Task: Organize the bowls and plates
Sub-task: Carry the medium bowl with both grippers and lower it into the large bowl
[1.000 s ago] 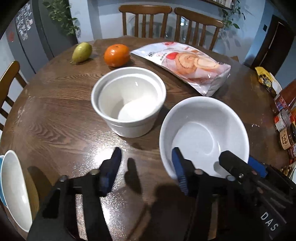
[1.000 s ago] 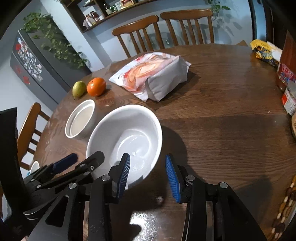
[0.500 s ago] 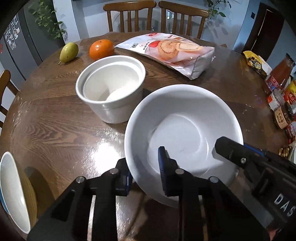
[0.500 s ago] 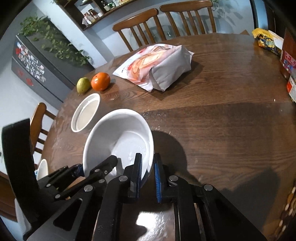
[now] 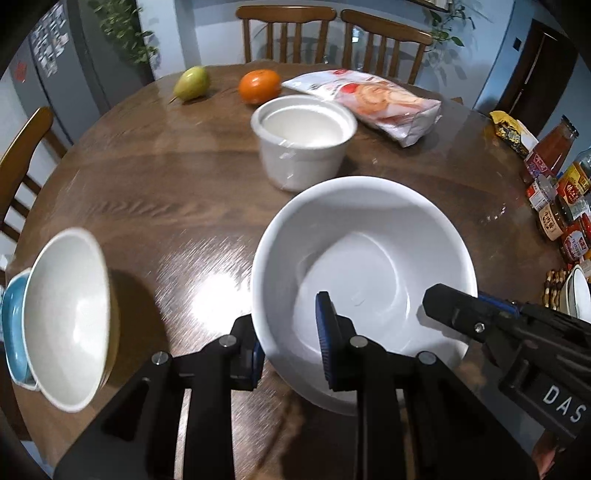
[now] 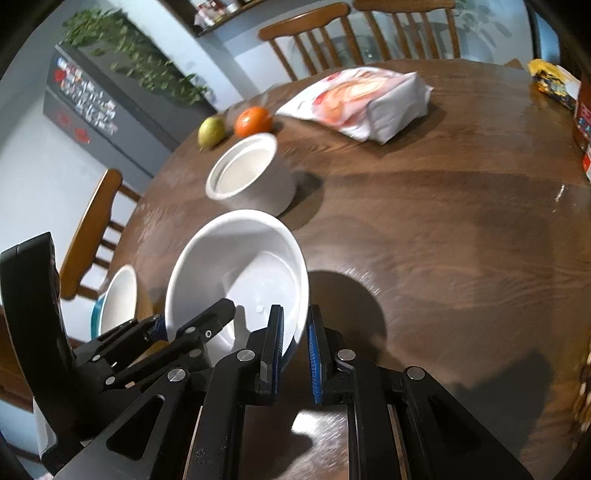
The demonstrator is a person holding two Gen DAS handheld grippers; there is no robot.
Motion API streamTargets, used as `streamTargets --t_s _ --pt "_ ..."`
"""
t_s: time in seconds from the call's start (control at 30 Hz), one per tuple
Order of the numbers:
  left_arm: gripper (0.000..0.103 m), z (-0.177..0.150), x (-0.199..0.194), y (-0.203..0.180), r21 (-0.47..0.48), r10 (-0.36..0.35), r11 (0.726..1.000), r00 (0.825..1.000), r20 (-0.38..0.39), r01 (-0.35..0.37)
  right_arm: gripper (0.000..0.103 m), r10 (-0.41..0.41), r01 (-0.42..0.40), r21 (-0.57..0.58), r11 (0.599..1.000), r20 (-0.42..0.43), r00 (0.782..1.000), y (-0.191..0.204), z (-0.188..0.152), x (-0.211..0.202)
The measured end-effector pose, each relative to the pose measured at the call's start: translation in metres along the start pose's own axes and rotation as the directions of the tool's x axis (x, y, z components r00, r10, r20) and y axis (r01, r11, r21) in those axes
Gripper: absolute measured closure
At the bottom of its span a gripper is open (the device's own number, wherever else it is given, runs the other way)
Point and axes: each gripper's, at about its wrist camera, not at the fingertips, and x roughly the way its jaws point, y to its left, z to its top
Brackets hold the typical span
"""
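A large white bowl [image 5: 364, 266] is held above the round wooden table [image 5: 155, 184]; it also shows in the right wrist view [image 6: 236, 269]. My left gripper [image 5: 290, 350] is shut on its near rim. My right gripper [image 6: 295, 350] is shut on its right rim. A white straight-sided bowl [image 5: 303, 138] stands further back; it also shows in the right wrist view [image 6: 251, 173]. A cream bowl [image 5: 68, 317] nested in a blue bowl [image 5: 11, 325] sits at the left edge, tilted.
A pear [image 5: 190, 86], an orange [image 5: 258, 85] and a bag of rolls [image 5: 373, 101] lie at the back. Jars and bottles [image 5: 557, 199] line the right edge. Wooden chairs [image 5: 332, 33] ring the table.
Both grippers have closed on the large white bowl's rim and lifted it, moving it back and left. The nested bowls at the left have come further into view.
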Motion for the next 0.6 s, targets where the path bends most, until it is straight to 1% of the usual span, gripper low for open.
streamTargets --t_s 0.2,0.37,0.47,0.6 --pt "0.081 -0.021 -0.008 0.024 -0.035 0.028 0.999 0.999 -0.025 -0.029 0.089 0.015 -0.019 -0.051 0.999 -0.074 0.997 0.031 -0.02 0.013" --pt "0.08 -0.032 -0.009 0.038 -0.063 0.041 0.997 0.998 -0.044 -0.043 0.089 0.004 -0.012 -0.074 0.997 -0.106 0.994 0.044 -0.027 0.024" --pt "0.081 -0.035 -0.012 0.043 -0.077 0.035 0.996 0.998 -0.049 -0.038 0.089 -0.001 -0.008 -0.084 0.996 -0.11 0.994 0.051 -0.029 0.028" --pt "0.081 -0.037 -0.026 0.049 -0.084 0.035 0.996 0.999 -0.015 -0.036 0.089 0.009 -0.018 -0.106 0.994 -0.078 0.997 0.067 -0.027 0.023"
